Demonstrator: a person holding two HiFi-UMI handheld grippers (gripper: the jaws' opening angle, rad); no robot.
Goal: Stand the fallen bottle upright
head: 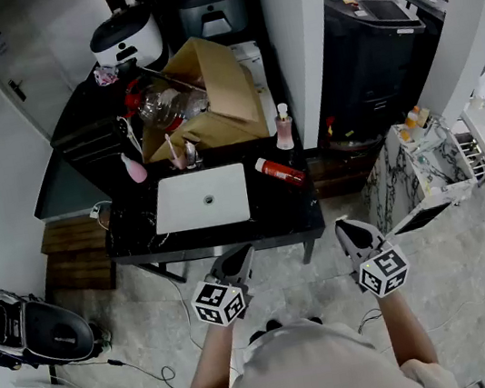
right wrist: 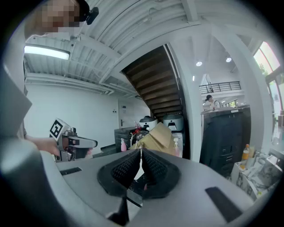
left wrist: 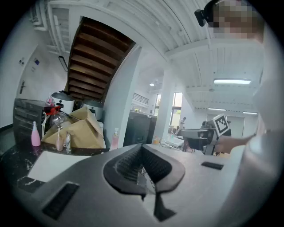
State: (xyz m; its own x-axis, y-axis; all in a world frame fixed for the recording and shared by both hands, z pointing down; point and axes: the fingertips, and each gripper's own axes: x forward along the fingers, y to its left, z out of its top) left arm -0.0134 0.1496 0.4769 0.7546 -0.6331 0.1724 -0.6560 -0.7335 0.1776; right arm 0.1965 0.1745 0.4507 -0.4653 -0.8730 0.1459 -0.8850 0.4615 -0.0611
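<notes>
Bottle, red, lies on its side on the black worktop, between the white sink and the right edge, slanting toward the front right corner. A pale pump bottle stands just behind it, beside the cardboard box. I hold my left gripper and right gripper off the worktop's front edge, well short of the bottle, each with jaws pressed together and nothing between them. My worry is that a round bottle may roll toward an edge if I nudge it with closed jaws, or slip from a pinch near one end as I tilt it. Swinging it up carelessly could also topple the pump bottle.
</notes>
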